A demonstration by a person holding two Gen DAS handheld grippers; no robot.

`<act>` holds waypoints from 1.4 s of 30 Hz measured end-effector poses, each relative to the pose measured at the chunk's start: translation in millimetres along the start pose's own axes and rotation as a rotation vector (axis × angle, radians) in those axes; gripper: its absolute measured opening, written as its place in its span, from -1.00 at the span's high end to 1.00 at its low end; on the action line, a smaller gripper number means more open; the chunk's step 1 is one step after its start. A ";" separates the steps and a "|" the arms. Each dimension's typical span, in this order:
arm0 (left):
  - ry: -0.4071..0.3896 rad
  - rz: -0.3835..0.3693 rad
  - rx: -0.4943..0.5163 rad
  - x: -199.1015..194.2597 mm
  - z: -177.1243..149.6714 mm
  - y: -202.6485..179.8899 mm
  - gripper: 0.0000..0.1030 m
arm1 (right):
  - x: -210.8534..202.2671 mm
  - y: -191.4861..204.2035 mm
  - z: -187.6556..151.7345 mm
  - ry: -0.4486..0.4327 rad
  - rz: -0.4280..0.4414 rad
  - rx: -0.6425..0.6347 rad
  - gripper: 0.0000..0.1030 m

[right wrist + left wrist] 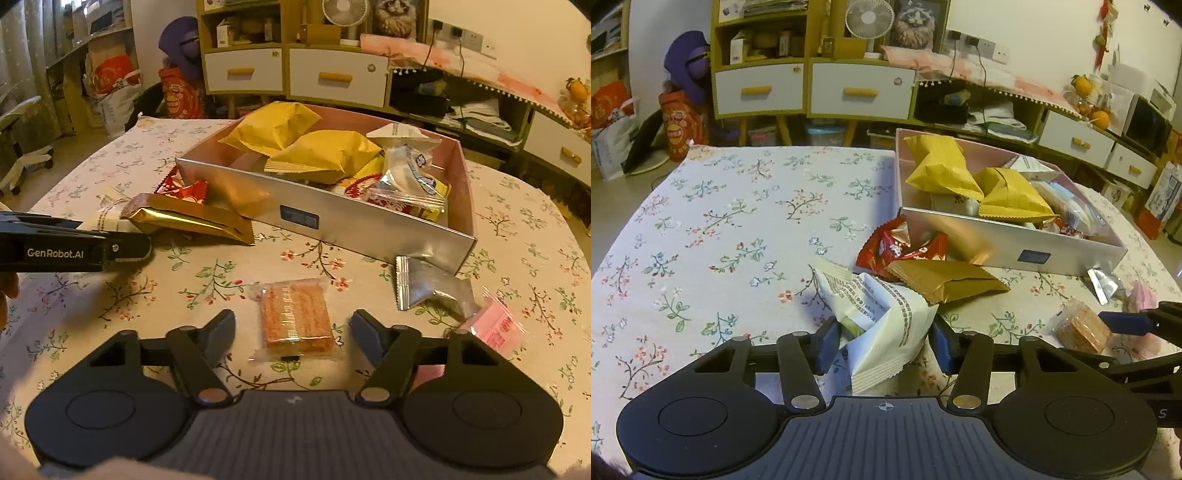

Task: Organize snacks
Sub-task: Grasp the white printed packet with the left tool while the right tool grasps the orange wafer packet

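Note:
A silver-sided box (1012, 243) (332, 218) with a pink inside holds yellow bags (942, 166) (325, 155) and other snacks. My left gripper (882, 343) is open around a white printed packet (882, 317) lying on the flowered tablecloth; the fingers stand on either side of it. A gold packet (945, 284) (192, 219) and a red packet (897, 247) (181, 188) lie just beyond. My right gripper (293, 332) is open around a clear-wrapped orange cracker pack (295, 317) (1080, 328).
A silver foil packet (428, 288) (1104, 284) and a pink packet (495, 325) lie at the box's right corner. The left gripper's side (70, 247) shows in the right wrist view. Cabinets (812, 88) and shelves stand behind the table.

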State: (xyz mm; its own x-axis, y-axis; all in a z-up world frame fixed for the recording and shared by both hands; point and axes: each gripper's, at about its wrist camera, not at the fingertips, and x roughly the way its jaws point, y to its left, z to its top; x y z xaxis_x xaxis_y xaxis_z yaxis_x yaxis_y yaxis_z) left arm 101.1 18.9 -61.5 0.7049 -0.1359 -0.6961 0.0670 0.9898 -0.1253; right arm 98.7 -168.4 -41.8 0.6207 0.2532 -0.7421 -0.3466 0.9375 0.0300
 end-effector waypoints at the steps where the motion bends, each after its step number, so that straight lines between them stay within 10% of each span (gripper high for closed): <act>1: 0.001 -0.001 -0.005 -0.6 0.1 1.1 0.09 | 0.8 -0.1 1.1 0.000 0.002 -0.002 -0.18; 7: -0.001 0.004 -0.018 -4.1 0.8 5.9 0.12 | 0.2 -1.1 5.2 -0.003 0.010 -0.009 0.36; 42: -0.134 -0.052 0.004 -37.8 31.3 2.1 0.18 | -23.7 -22.0 43.0 -0.126 0.053 0.142 0.38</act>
State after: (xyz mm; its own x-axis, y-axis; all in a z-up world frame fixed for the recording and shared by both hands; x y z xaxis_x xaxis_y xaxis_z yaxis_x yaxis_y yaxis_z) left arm 96.7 27.4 -13.3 0.7882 -0.1801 -0.5885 0.1079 0.9819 -0.1558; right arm 121.9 -184.7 3.9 0.6906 0.3223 -0.6474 -0.2834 0.9442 0.1677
